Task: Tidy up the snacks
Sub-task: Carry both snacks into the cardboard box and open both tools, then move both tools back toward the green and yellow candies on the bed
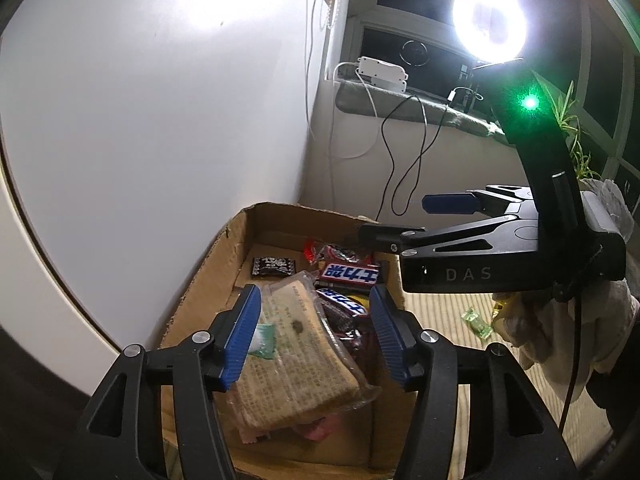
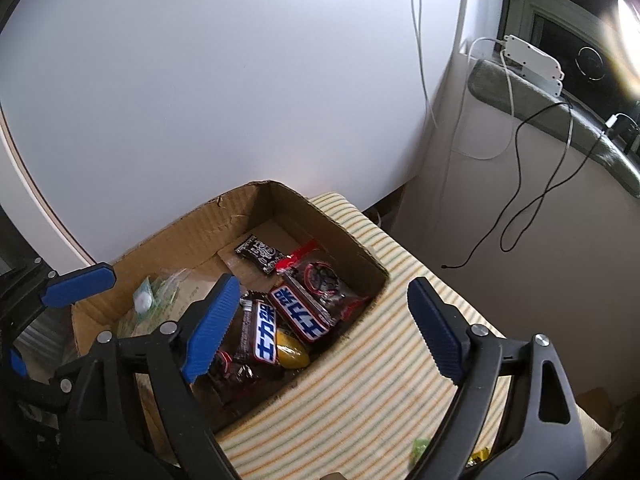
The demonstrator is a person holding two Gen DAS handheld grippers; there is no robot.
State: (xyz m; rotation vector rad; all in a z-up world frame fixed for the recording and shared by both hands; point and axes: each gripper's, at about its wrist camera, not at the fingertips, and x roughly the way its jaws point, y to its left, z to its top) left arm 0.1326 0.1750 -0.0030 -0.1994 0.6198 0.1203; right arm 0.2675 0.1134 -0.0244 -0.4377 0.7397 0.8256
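An open cardboard box [image 1: 200, 280] [image 2: 340, 236] holds the snacks. A tan wrapped biscuit pack [image 1: 304, 360] lies in it between the blue pads of my left gripper [image 1: 316, 336], which stands open with a gap on each side of the pack. Behind the pack are Snickers bars [image 1: 350, 274] [image 2: 302, 314], a small black packet [image 1: 273, 266] [image 2: 258, 254], a red-and-black bag [image 2: 320, 276] and a yellow candy [image 2: 292, 354]. My right gripper [image 2: 324, 328] [image 1: 394, 218] hangs wide open and empty over the box's right side. One left finger [image 2: 76, 285] shows at the box's left wall.
The box sits on a striped cloth [image 2: 360, 380] against a white wall. Loose green candy [image 1: 476, 322] [image 2: 420, 446] and a yellow wrapper [image 2: 480, 456] lie on the cloth. A bright ring light [image 1: 488, 20], cables and a window sill are behind. A gloved hand [image 1: 560, 332] holds the right gripper.
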